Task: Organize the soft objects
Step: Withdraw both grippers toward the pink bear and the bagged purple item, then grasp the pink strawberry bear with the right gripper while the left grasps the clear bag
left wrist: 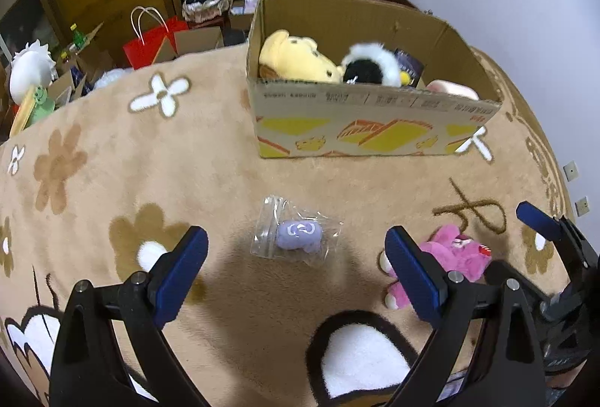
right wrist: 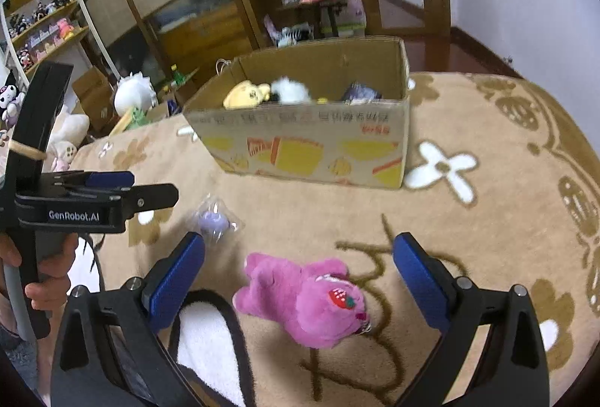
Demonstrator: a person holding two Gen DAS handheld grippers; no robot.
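Note:
A small purple plush in a clear zip bag (left wrist: 298, 235) lies on the tan flowered blanket (left wrist: 112, 182), just ahead of my open, empty left gripper (left wrist: 296, 268). A pink plush bear (right wrist: 307, 298) lies on the blanket between the open fingers of my right gripper (right wrist: 300, 279), not gripped. The bear also shows in the left wrist view (left wrist: 453, 253). The bagged plush shows in the right wrist view (right wrist: 213, 221). A cardboard box (left wrist: 375, 129) farther back holds a yellow plush (left wrist: 292, 58), a black-and-white plush (left wrist: 371, 65) and others.
The left gripper body (right wrist: 75, 204), held in a hand, shows at the left of the right wrist view. Beyond the blanket's far edge are a red bag (left wrist: 150, 43), boxes, a white plush (left wrist: 30, 69) and shelves (right wrist: 41, 24). A white wall is at the right.

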